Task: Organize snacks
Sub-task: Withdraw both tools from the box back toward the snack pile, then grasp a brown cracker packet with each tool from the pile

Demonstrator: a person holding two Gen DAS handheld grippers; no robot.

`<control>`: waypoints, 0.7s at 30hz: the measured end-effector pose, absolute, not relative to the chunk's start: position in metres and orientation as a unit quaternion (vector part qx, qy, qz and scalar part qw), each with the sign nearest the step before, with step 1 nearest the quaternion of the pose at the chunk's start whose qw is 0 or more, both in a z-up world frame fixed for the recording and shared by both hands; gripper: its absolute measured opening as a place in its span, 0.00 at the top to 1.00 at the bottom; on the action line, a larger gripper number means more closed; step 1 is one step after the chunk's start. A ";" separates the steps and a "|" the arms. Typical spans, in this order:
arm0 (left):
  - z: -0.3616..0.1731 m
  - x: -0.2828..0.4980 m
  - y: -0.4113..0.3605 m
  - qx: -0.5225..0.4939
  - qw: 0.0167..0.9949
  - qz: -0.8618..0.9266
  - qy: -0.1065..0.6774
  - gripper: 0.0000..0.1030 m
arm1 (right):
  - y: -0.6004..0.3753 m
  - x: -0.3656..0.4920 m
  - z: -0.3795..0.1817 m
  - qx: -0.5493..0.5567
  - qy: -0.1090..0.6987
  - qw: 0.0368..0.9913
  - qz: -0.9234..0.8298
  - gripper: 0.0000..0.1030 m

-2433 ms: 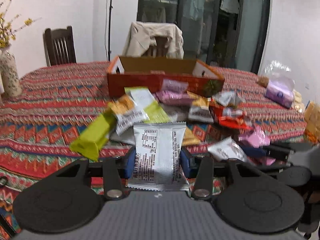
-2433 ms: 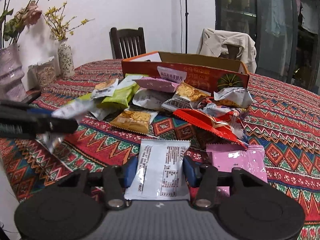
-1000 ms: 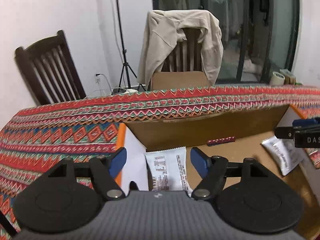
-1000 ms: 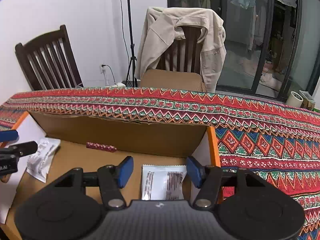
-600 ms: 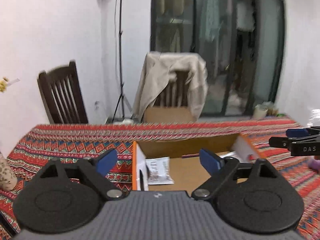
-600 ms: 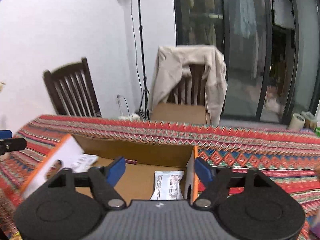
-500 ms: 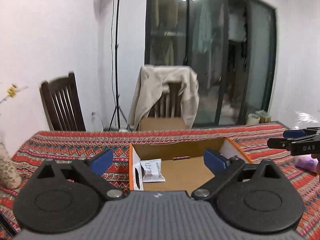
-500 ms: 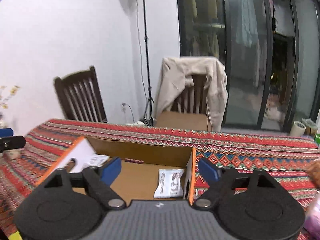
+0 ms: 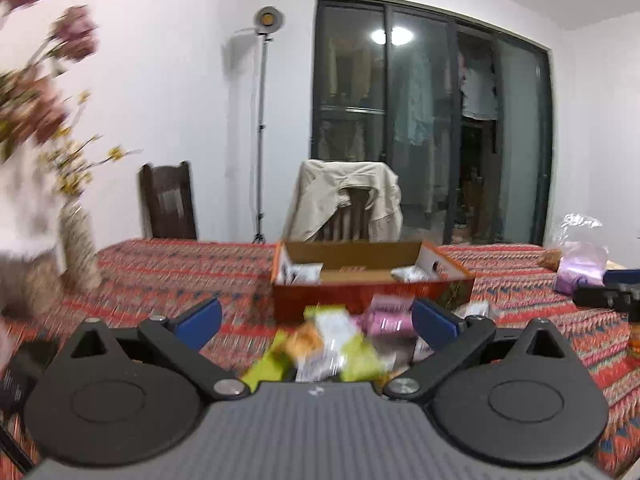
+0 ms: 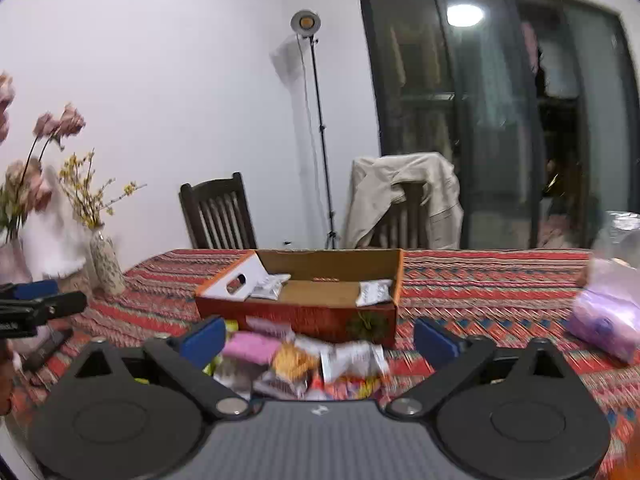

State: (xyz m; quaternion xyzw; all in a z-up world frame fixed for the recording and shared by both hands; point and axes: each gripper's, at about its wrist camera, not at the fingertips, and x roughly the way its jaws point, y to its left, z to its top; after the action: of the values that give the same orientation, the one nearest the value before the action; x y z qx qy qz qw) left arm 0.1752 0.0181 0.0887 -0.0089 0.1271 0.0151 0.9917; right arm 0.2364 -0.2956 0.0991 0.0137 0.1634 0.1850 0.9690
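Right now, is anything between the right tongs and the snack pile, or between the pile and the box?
Nothing visible. The right tongs are opening, empty, over the snack pile, which lies against the open-topped box.

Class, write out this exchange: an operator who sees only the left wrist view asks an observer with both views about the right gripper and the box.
Operator: Is the right gripper holding a snack?
Observer: No. The right gripper has its jaws opening with nothing between them. The snack pile lies on the table beyond it.
Operator: The box is blurred for me. What is its left end like?
Observer: On the box, the left end flap leans outward and has a handle hole.
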 end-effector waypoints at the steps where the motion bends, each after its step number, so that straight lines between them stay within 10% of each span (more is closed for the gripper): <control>1: 0.080 0.166 0.018 -0.010 0.991 0.021 0.128 0.00 | -0.292 0.223 0.089 -0.002 0.159 0.970 0.182 0.00; 21: 0.011 0.110 0.030 -0.020 0.981 0.051 0.187 0.00 | -0.263 0.156 -0.010 0.000 0.209 0.966 0.153 0.00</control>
State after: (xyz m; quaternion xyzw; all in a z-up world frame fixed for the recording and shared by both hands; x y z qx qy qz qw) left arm 0.1105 0.0304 0.0115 -0.0203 0.1868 0.0515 0.9808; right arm 0.1563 -0.2635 -0.0099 0.0003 0.2092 0.1532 0.9658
